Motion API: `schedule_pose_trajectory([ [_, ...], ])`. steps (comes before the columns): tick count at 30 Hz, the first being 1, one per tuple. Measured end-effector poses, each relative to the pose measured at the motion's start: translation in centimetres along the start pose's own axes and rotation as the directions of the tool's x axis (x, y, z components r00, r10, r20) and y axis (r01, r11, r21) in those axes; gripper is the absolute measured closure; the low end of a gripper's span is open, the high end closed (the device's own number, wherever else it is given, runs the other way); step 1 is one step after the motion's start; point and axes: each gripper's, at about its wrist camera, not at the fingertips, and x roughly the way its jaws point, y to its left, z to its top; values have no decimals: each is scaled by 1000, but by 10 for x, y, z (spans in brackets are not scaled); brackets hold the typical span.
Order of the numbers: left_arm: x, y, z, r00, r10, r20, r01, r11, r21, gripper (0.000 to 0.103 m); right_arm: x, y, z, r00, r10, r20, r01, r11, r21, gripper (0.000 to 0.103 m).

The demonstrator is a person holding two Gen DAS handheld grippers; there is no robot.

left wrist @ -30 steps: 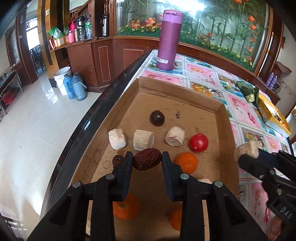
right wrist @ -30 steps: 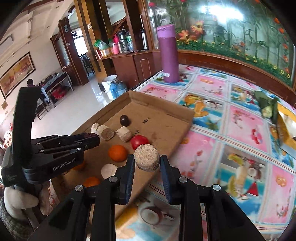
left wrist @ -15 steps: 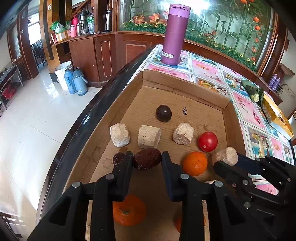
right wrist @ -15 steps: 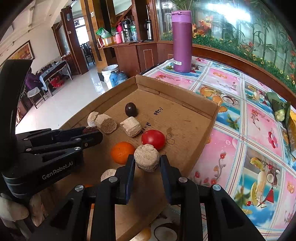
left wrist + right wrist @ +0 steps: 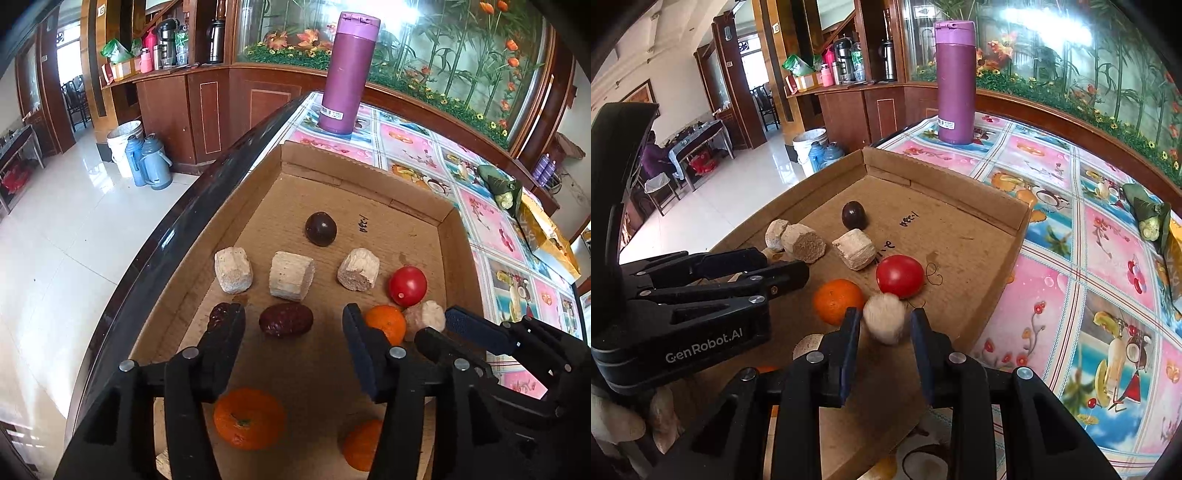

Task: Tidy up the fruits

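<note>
The pale chunk (image 5: 885, 317) lies in the cardboard tray (image 5: 369, 177), beside the tomato (image 5: 899, 276) and orange (image 5: 837, 301), between the right gripper's (image 5: 882, 326) spread fingers, apparently unclamped. Left of the tomato, the date (image 5: 286, 319) sits loose between the left gripper's (image 5: 293, 328) wide-apart fingers. Three chunks line up behind the date; both placements look finished, though other oranges nearer the cameras seem unsorted.
</note>
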Motion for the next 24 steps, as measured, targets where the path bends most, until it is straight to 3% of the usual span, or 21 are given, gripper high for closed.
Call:
schedule_pose_trajectory([
  [2, -5, 0, 0, 1000, -4, 10, 4, 1000, -3, 49, -4, 1, 0, 1000, -6, 11, 6, 1000, -2, 65],
  [7, -27, -5, -4, 998, -6, 55, 6, 1000, -2, 47, -25, 0, -2, 999, -22, 44, 22, 1000, 3, 64],
  [11, -49, -14, -13, 994, 20, 111, -20, 1000, 0, 38, -44, -6, -11, 997, -45, 65, 42, 998, 44, 54],
  [14, -66, -24, -23, 984, 77, 161, -77, 997, -5, 30, -60, -16, -23, 996, -53, 75, 45, 993, 107, 52],
  [20, -99, -38, -47, 941, 202, 271, -195, 979, -52, 16, -86, -31, -48, 991, -100, 95, 81, 979, 186, 48],
  [24, -115, -45, -60, 914, 253, 319, -241, 968, -75, 12, -99, -35, -65, 986, -121, 115, 95, 974, 208, 45],
])
